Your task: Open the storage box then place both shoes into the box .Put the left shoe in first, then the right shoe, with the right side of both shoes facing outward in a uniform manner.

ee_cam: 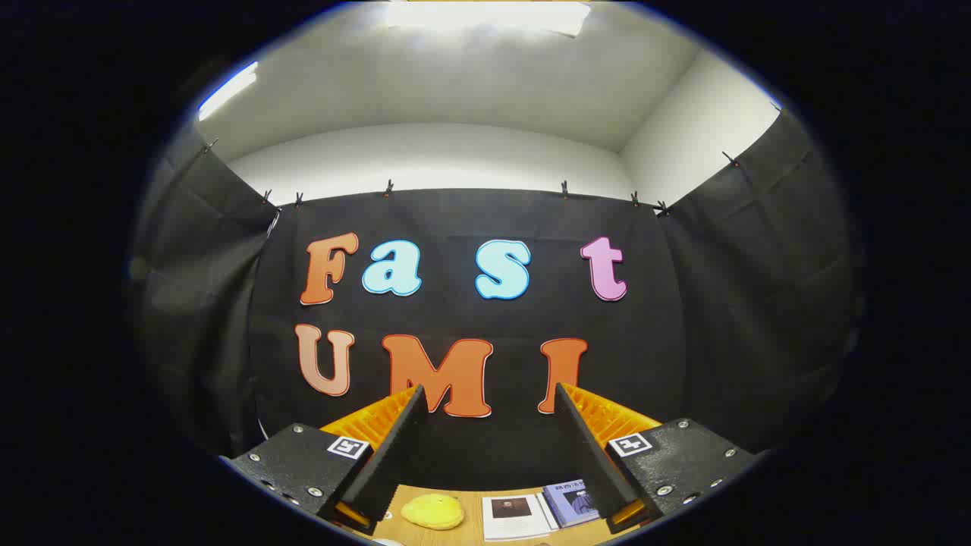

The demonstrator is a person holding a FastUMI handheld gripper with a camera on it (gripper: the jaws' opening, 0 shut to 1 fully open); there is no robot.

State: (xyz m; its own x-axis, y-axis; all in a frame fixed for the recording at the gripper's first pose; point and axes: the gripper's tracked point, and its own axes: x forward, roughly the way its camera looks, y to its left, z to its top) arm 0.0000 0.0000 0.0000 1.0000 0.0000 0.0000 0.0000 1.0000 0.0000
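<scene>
In the gripper view the gripper (488,394) is raised and looks level at the booth's black cloth wall (728,303), with a white wall (425,155) and a bright ceiling lamp (489,15) above it. The fingers (394,447) stand wide apart with nothing between them; cloth shows through the gap.

Low down, beneath the fingers, lies a strip of wooden surface (470,504). A yellow lump (432,511), soft-looking and perhaps a plush toy, rests on the surface just beside the left finger's base. Right of the lump, near it but apart, lies a white booklet (517,516) with a dark picture on it. A blue booklet (570,502) lies just beside the white one, on the far side from the lump, partly hidden under the right finger.
</scene>
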